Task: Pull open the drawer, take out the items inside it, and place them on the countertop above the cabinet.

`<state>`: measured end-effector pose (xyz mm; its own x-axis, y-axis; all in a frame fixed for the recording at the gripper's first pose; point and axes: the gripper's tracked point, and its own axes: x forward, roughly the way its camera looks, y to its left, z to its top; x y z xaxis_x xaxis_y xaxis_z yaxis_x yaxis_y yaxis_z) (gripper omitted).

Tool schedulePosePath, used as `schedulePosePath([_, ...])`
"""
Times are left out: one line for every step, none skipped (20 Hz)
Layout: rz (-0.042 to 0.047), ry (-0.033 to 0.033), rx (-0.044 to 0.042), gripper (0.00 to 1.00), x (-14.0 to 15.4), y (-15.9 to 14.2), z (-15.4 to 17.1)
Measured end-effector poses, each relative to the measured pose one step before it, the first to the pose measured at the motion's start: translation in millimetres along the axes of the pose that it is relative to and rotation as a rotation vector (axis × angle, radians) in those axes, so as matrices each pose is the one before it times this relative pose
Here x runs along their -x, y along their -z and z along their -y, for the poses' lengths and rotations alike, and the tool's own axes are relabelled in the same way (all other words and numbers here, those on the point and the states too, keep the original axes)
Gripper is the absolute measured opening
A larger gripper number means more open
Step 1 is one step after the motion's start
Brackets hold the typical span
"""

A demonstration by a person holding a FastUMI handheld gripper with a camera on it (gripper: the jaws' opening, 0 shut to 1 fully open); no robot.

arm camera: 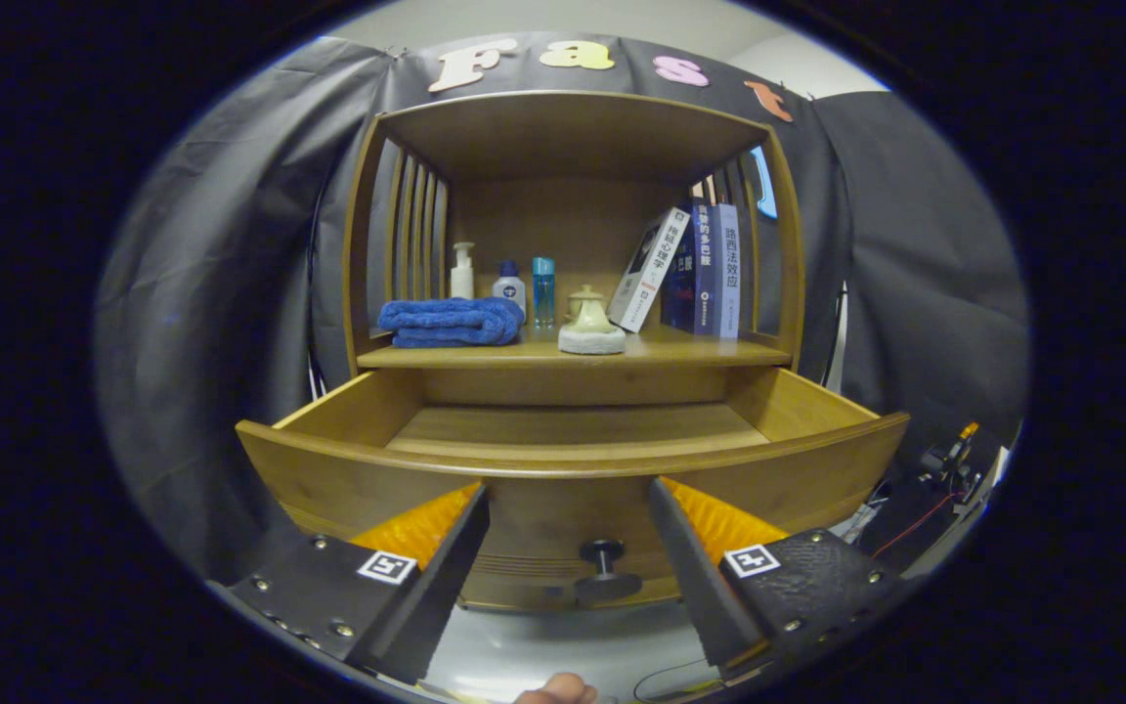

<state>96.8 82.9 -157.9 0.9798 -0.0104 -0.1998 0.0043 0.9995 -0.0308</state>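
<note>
Claw (568,508): fingers spread wide, holding nothing, hanging in front of the drawer face
Knob (604,567): dark, on the drawer front, between the two fingers and a little below their tips, not touched
Drawer (573,460): pulled out; the floor that shows looks bare, though the front strip is hidden behind the front board
Countertop (680,350): carries a folded blue towel (451,323), three bottles (509,286), a small pale lidded pot on a pad (590,328) and leaning books (690,269)
Risk, missed item: something flat against the hidden front wall could be overlooked
Risk, collision: reaching in low, the wide fingers could catch the front board or shove the drawer back
Risk, crowding: anything set down near the pot or the leaning books could tip them
Writing: book spines bear Chinese titles, too small to read surely; bottle labels illegible; square coded markers (387,567) on the fingers
</note>
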Motion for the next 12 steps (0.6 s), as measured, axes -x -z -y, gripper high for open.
schedulePosePath([0.00074,-0.00046,-0.00032,0.99,-0.33,-0.3,0.11])
schedulePosePath([0.00163,-0.00109,-0.00264,0.99,-2.21,-1.39,-0.19])
schedulePosePath([-0.00041,-0.00079,-0.00272,0.99,-2.89,-0.08,-0.33])
schedulePosePath([0.00189,0.00032,-0.00251,0.99,-3.4,-1.93,-0.09])
schedulePosePath([-0.00009,0.00031,-0.00273,0.99,-3.76,-1.01,-0.43])
schedulePosePath([0.00192,-0.00055,-0.0034,0.99,-3.72,-2.5,-0.88])
schedulePosePath([0.00654,-0.00164,-0.00429,0.99,-3.68,-3.64,-0.38])
schedulePosePath([0.00727,-0.00277,-0.00652,0.99,-3.68,-3.93,-0.66])
schedulePosePath([-0.01221,-0.00131,-0.00232,0.99,-5.02,2.82,0.45])
schedulePosePath([0.01643,-0.00226,-0.0093,0.99,0.53,-4.89,-0.03])
schedulePosePath([-0.00809,-0.00361,-0.00776,0.99,-4.48,3.54,0.06])
schedulePosePath([0.00321,-0.00505,-0.00626,0.99,-2.77,-1.19,0.9])
